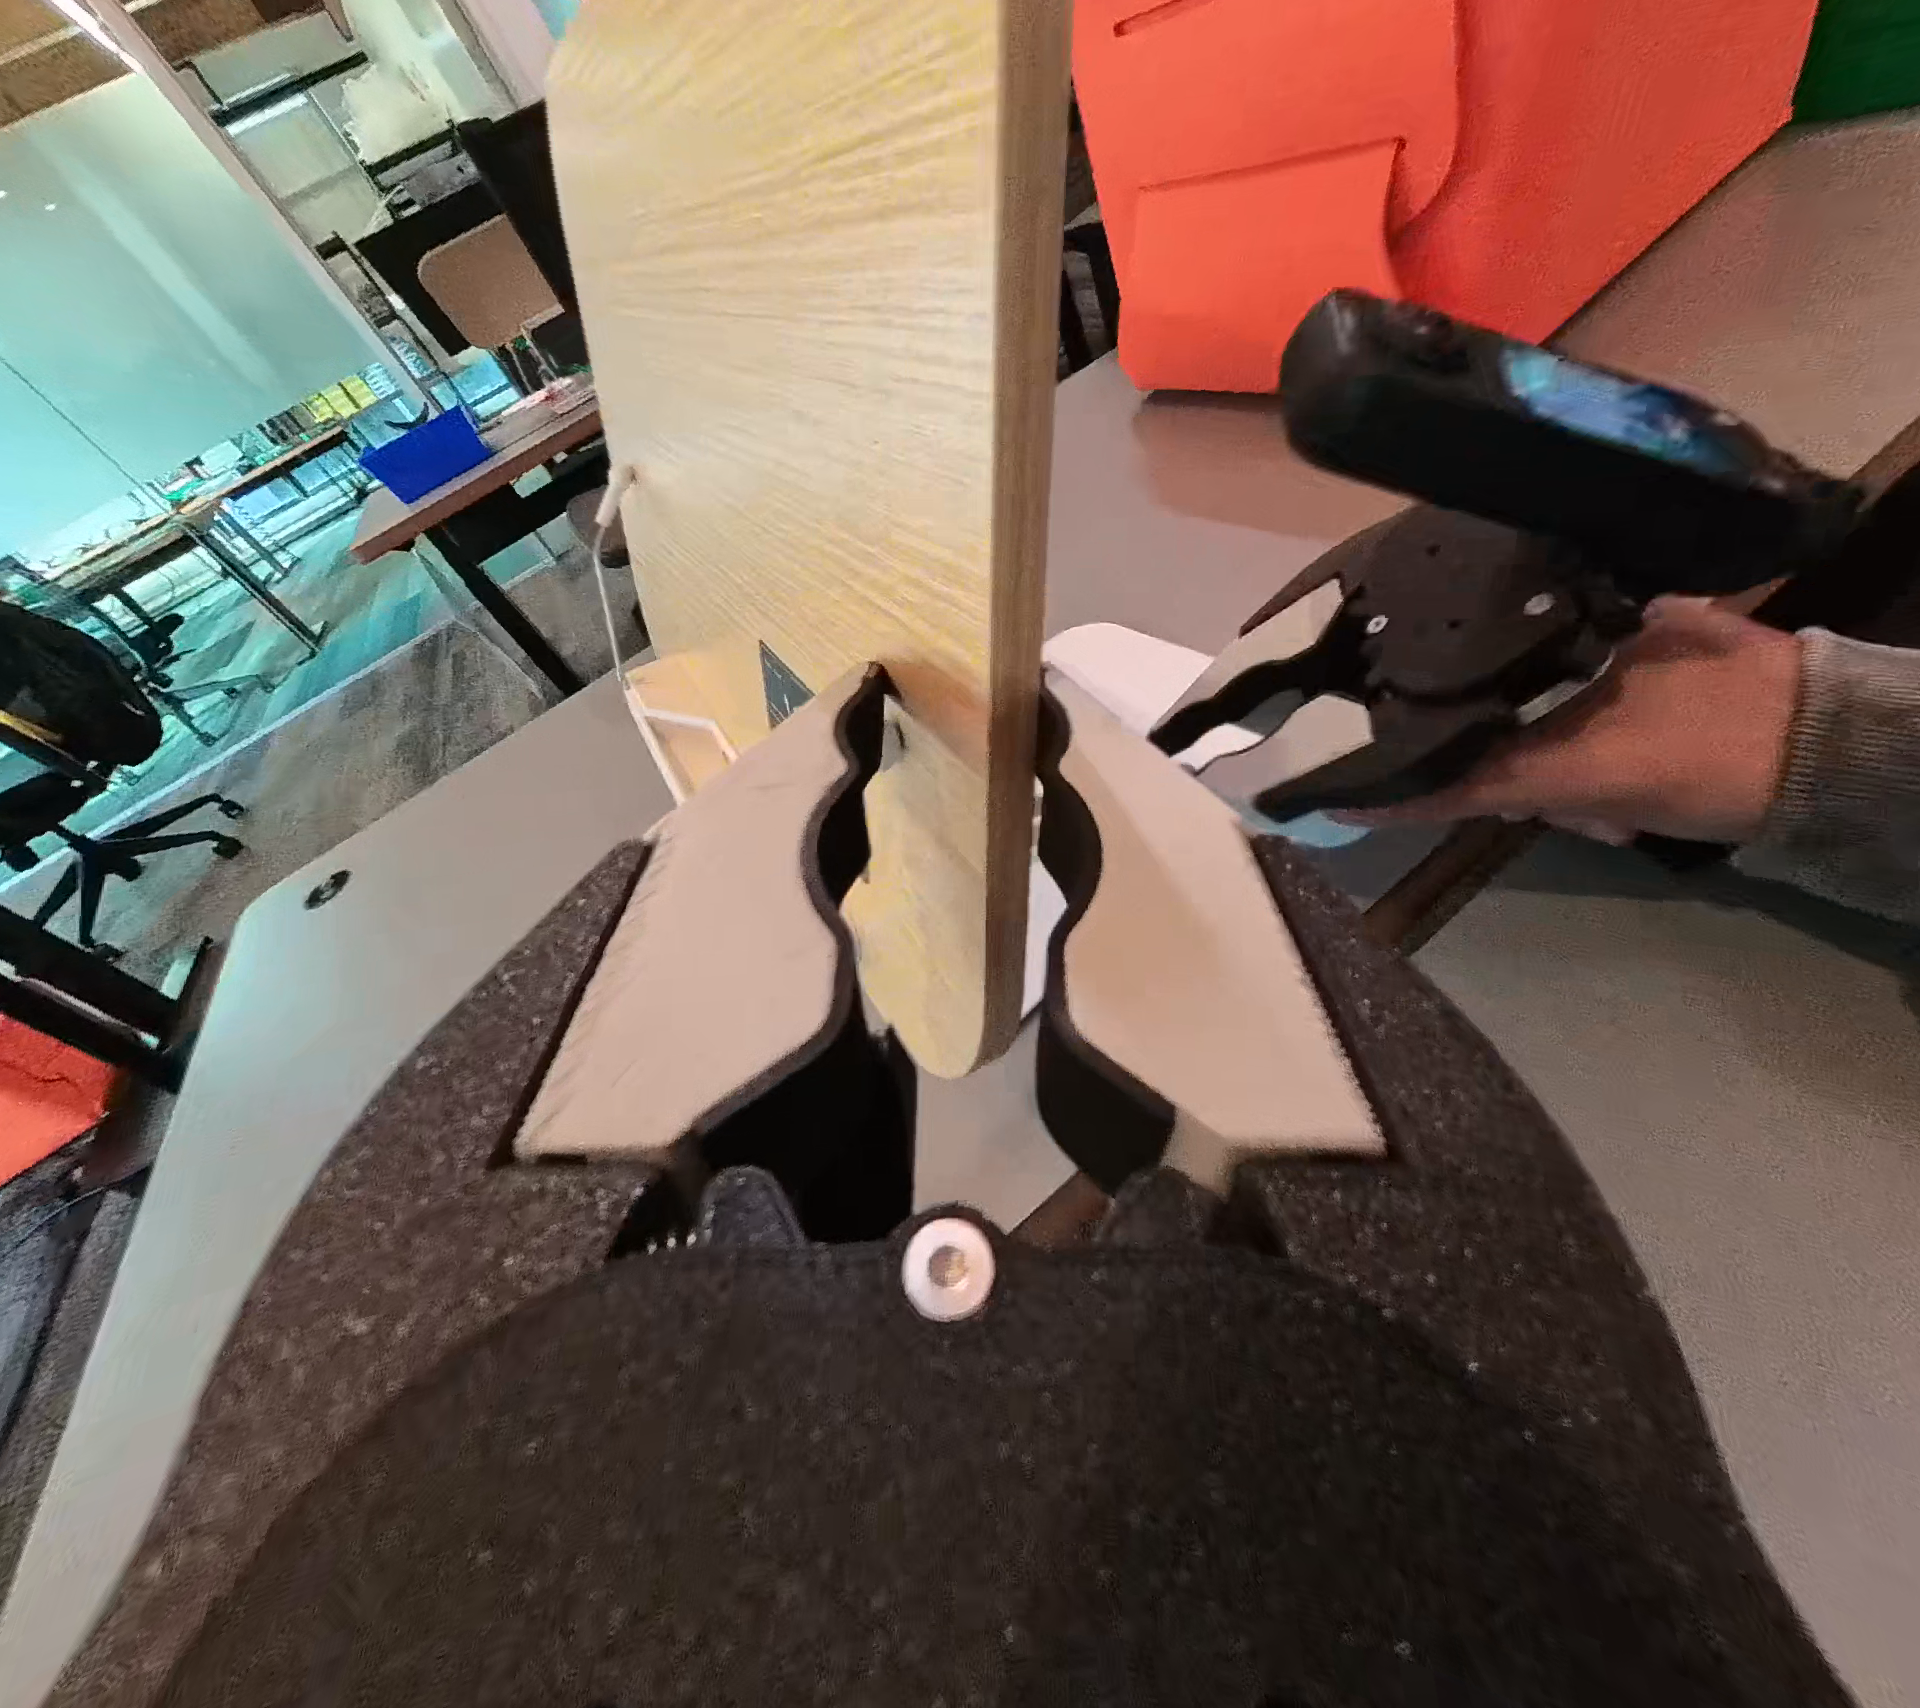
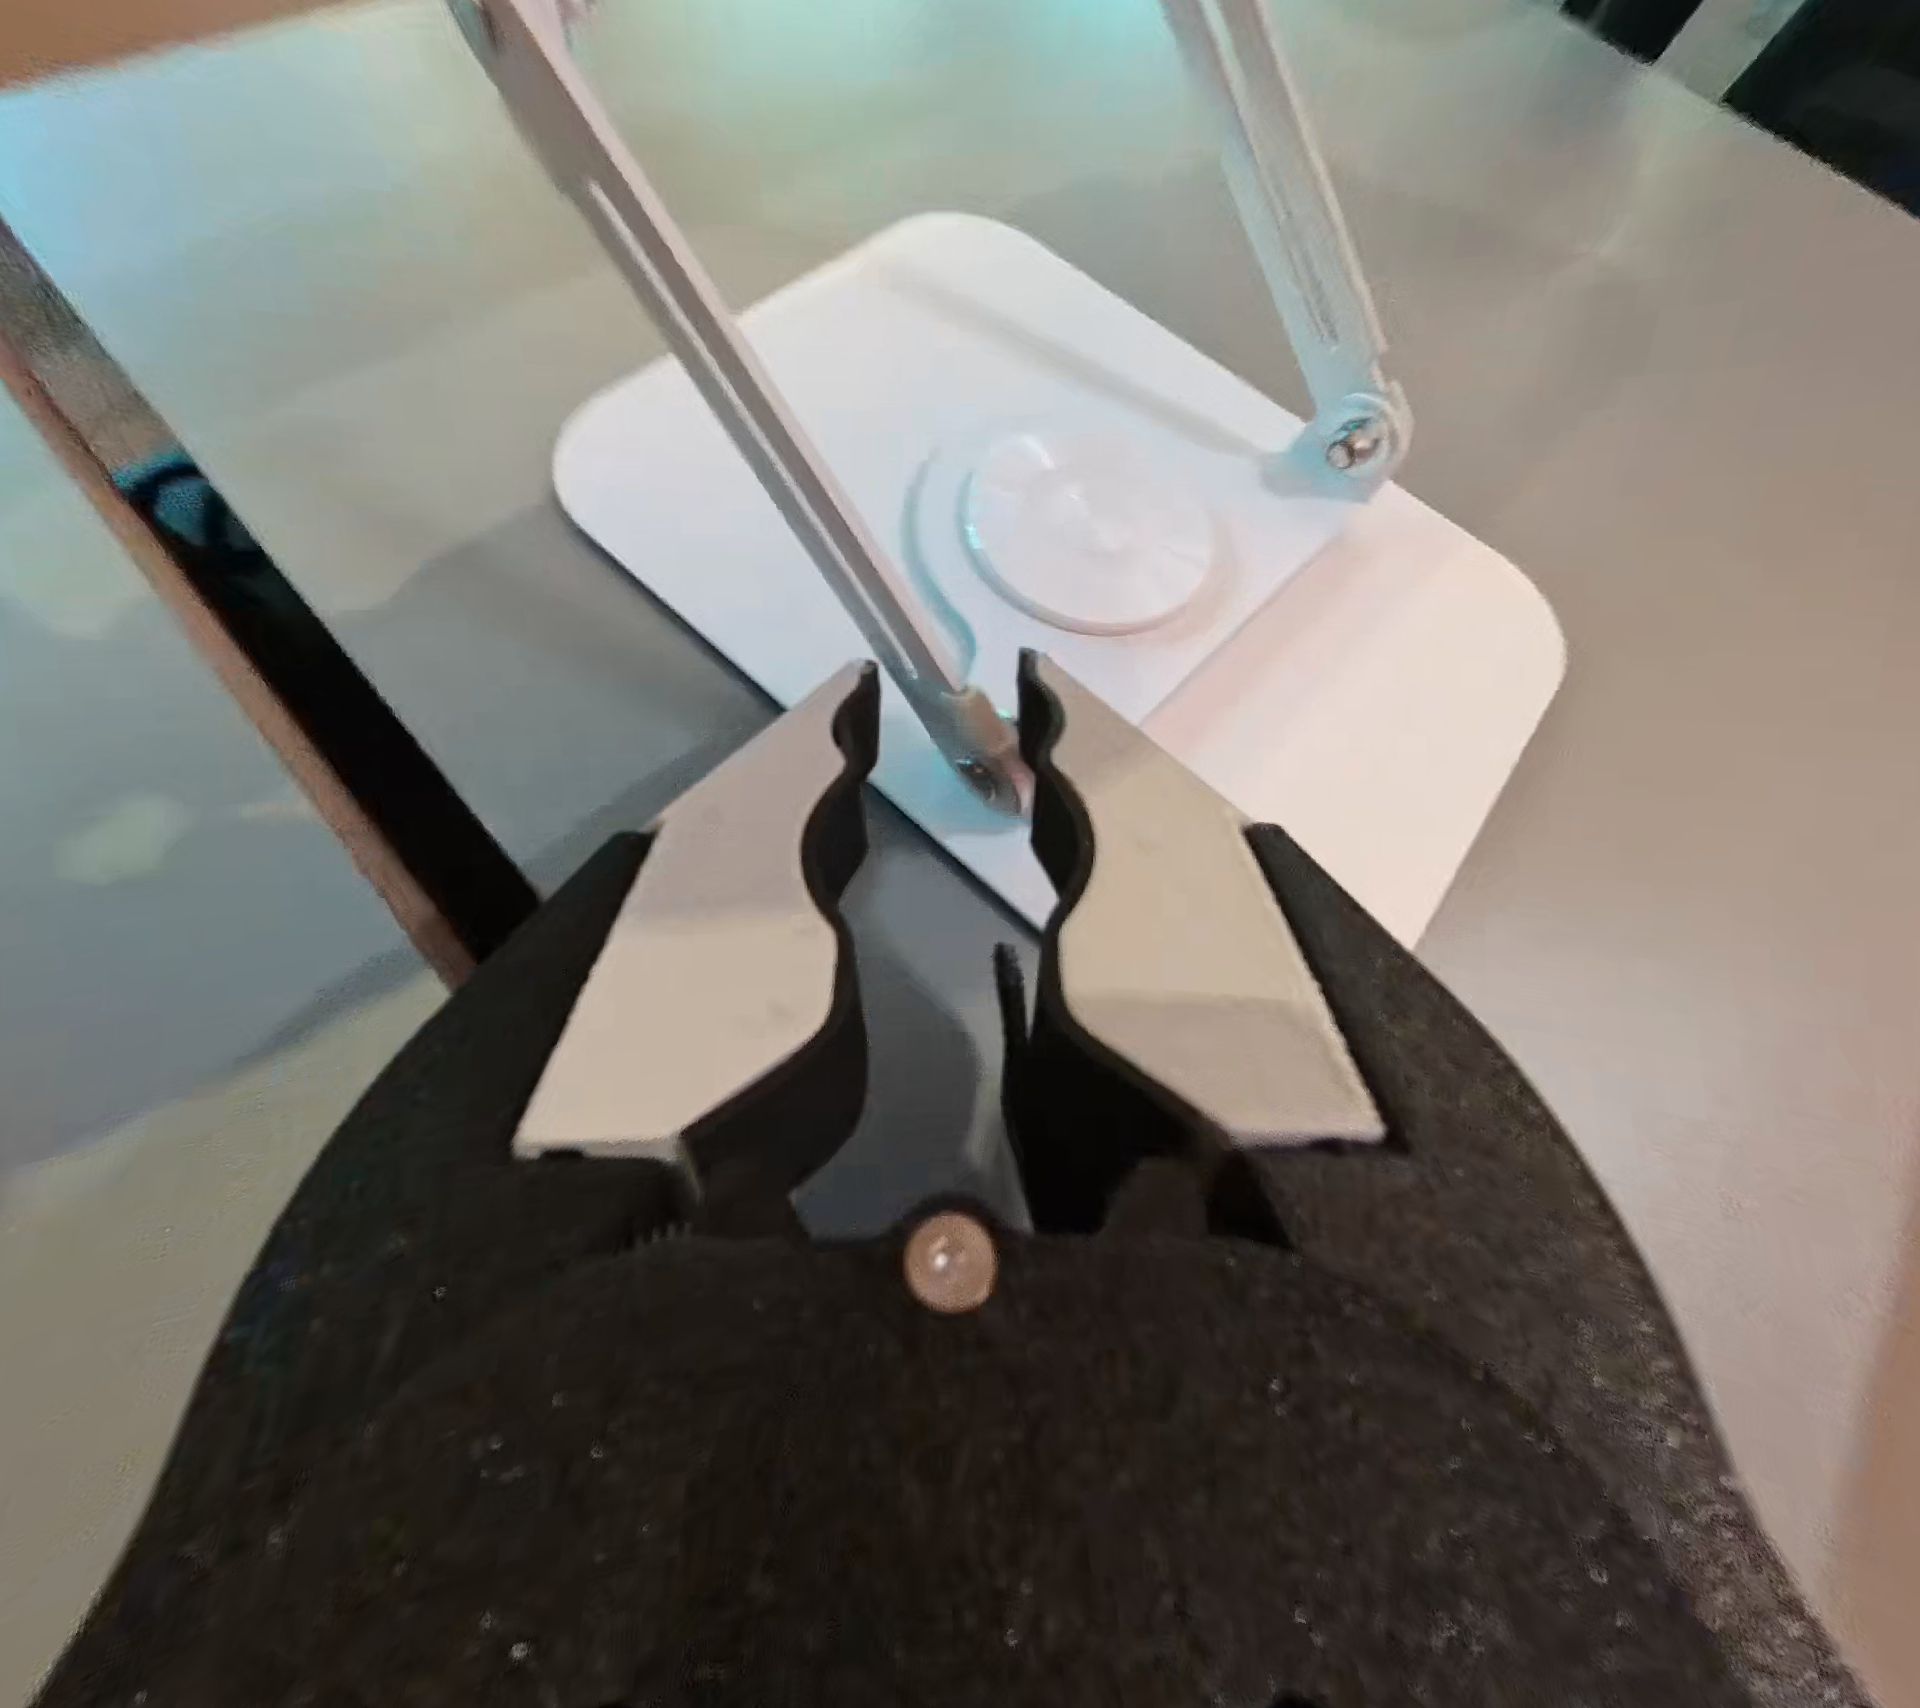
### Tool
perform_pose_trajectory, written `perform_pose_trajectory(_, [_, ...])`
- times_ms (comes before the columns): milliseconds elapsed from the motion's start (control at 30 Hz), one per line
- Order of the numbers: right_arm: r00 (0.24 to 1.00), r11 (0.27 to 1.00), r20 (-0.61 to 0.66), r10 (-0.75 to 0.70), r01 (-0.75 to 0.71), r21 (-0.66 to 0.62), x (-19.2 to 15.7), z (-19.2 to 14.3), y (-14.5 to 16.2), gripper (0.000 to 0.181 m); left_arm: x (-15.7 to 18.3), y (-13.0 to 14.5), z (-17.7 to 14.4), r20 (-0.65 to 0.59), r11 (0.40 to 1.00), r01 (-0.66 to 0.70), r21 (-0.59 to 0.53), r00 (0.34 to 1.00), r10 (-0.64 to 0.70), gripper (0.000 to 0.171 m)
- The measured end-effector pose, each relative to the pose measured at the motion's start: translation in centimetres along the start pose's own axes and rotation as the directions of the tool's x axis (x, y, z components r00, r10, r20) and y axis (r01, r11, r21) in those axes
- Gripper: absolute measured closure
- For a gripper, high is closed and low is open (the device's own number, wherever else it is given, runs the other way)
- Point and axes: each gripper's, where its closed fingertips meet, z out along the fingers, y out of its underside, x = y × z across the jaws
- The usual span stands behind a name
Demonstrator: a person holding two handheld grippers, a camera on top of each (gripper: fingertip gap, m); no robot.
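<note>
Wooden panel edge clamped in left gripper jaws — right gripper straddles strut.

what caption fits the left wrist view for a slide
Left gripper shut on an upright wooden board; right gripper open beside the white base.

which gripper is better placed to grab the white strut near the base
Right. The right gripper is open, its jaws on either side of the strut just above the base. The left gripper is shut on the board.

One wooden panel, one white base plate, two slotted white struts, two tools
</note>
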Motion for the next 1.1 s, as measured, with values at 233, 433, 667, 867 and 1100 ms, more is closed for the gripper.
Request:
perform_pose_trajectory(233, [0.998, 0.995, 0.056, 0.008, -0.002, -0.104, 2.3, 3.8, -0.9, 0.161, -2.0, 0.5, 3.0, 0.056, 1.000, -0.004, 0.010, 0.998, 0.003, 0.147])
perform_pose_trajectory(433, [0.979, 0.985, 0.132, 0.153, -0.140, -0.103, 4.0, 9.4, -3.8, 0.169, -10.2, 2.9, 8.4, 0.274, 0.999, 0.027, -0.029, 0.962, -0.018, 0.162])
perform_pose_trajectory(667, [0.976, 0.979, 0.098, 0.196, -0.189, -0.083, 4.5, 9.0, -3.9, 0.164, -9.9, 2.7, 8.4, 0.254, 0.998, 0.062, 0.007, 0.965, -0.062, 0.160])
perform_pose_trajectory(867, [0.868, 0.881, 0.167, 0.467, -0.473, -0.004, 7.2, 6.2, -3.4, 0.160, -14.8, 4.7, 9.7, 0.217, 0.995, 0.100, 0.010, 0.971, -0.099, 0.157])
perform_pose_trajectory(1100, [0.874, 0.874, -0.005, 0.485, -0.485, 0.023, 10.9, 6.0, -1.9, 0.156, -21.6, 9.3, 13.3, 0.291, 0.929, 0.353, -0.110, 0.905, -0.310, 0.143])
